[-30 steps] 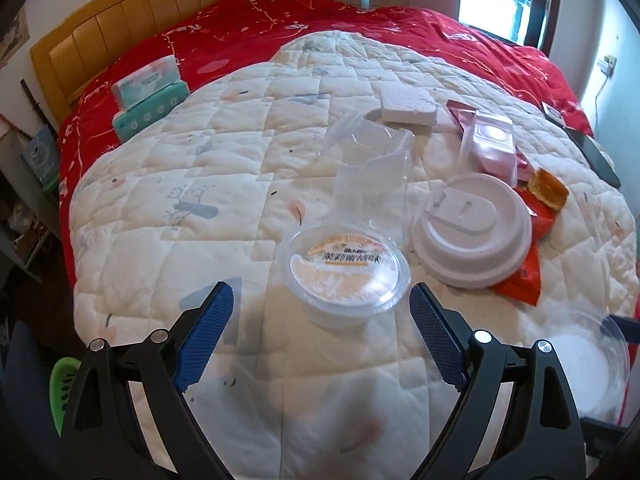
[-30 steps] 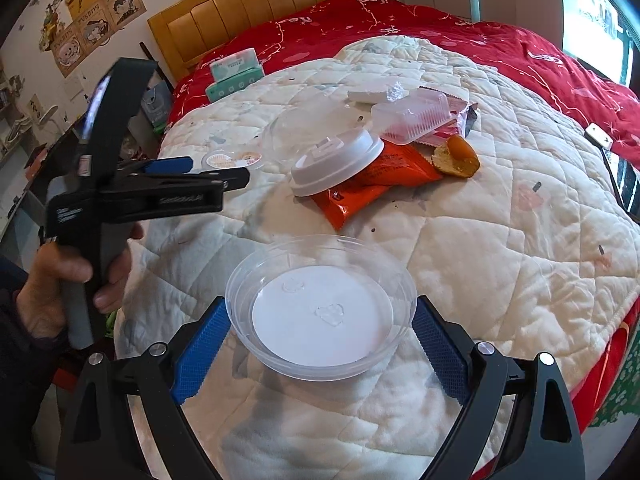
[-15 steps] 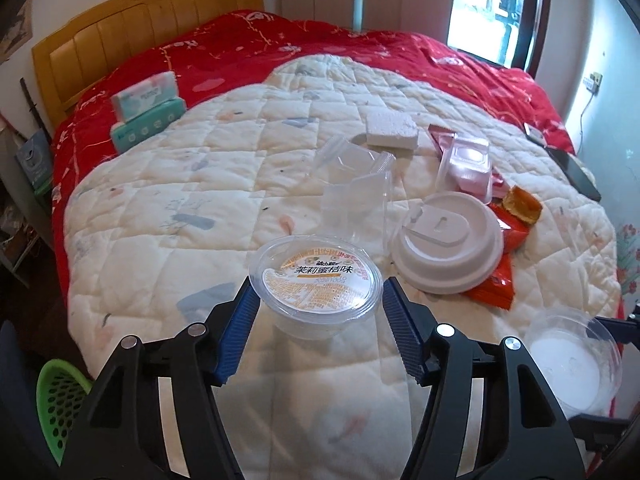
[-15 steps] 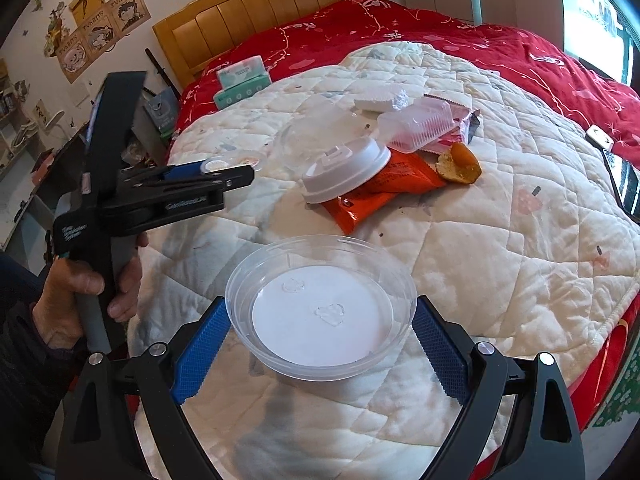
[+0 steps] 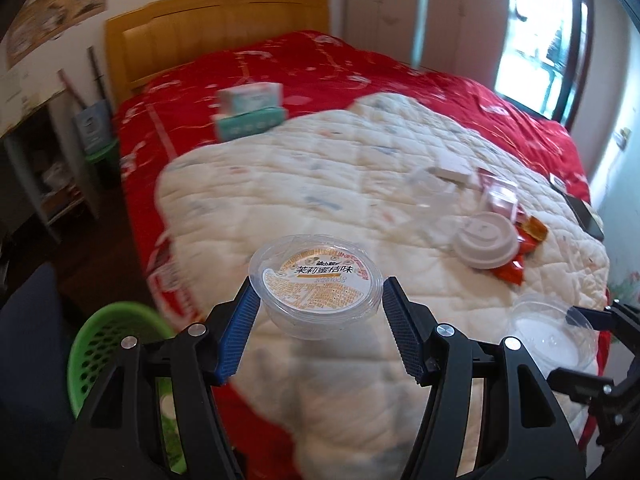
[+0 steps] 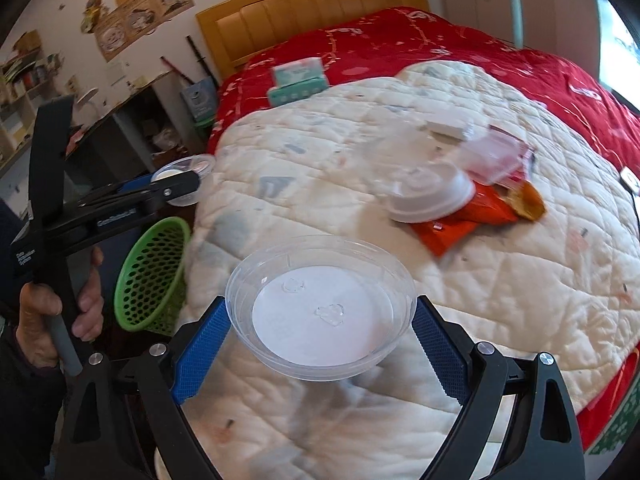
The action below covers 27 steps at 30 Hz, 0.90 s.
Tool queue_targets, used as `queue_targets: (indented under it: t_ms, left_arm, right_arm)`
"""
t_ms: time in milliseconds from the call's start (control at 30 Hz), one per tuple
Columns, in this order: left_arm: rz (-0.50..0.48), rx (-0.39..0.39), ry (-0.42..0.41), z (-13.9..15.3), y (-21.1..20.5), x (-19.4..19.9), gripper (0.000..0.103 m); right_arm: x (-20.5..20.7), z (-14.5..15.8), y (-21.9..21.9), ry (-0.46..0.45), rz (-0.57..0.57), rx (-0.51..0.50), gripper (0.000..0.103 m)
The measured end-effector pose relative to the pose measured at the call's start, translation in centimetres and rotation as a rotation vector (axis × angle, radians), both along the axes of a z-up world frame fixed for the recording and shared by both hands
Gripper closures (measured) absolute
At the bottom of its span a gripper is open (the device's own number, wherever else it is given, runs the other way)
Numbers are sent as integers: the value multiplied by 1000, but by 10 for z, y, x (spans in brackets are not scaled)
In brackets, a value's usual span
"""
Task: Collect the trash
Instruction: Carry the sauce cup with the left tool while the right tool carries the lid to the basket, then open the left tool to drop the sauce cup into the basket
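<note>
Two grippers are each clamped on a piece of plastic trash, and both are lifted clear of the bed. The left gripper (image 5: 318, 322) has its blue pads pressed on the two sides of a round jelly cup (image 5: 316, 290), which has a printed orange and white lid. The cup sits between the fingertips, at about 6 o'clock in the left wrist view, above the near edge of the white quilt (image 5: 340, 184). At 8 o'clock in this view, low beside the bed, stands a green basket (image 5: 104, 340) with a perforated wall.

The right gripper (image 6: 320, 342) is closed on a wide clear plastic lid (image 6: 320, 304) with a white round centre; the pads touch its rim on both sides. From the right wrist view, the left gripper is seen at 9 o'clock, held by a hand (image 6: 60, 312), and the jelly cup shows at its tip, above the green basket.

On the quilt, at about 2 o'clock in both views, the other trash lies together: a white cup lid (image 6: 428, 196) resting on an orange snack wrapper (image 6: 460, 224), a clear plastic box (image 6: 488, 156) just behind them, and a small brown food piece (image 6: 524, 200) touching the wrapper. A white flat block (image 6: 448, 126) lies a little farther back. Two tissue packs (image 5: 250, 110), one on top of the other, are at 12 o'clock on the red bedcover (image 5: 320, 64), near the wooden headboard (image 5: 216, 32). The background is blurred.
</note>
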<state>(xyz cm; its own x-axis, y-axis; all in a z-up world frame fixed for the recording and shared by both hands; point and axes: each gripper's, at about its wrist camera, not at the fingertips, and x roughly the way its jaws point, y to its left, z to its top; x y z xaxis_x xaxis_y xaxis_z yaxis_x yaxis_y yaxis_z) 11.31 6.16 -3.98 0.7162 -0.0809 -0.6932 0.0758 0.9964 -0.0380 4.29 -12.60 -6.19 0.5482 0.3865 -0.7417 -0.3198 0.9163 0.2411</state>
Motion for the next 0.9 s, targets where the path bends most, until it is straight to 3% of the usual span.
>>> queue_targets:
  t_ms: [200,467,800,900]
  left_arm:
    - [137,11,25,-5,59,-25,41]
    - [303,6,126,-39,132,-48,41]
    - [406,-66,253,-88,188,-52,39]
    - [419,-88,278,-100,195,-50,31]
  right_arm:
    - [0,6,36,-12,78,-2,15]
    - [3,9,80,-15,163,-13,15]
    - [7,4,123,0,232,-35,15]
    - [8,1,131,8,242,-36,15]
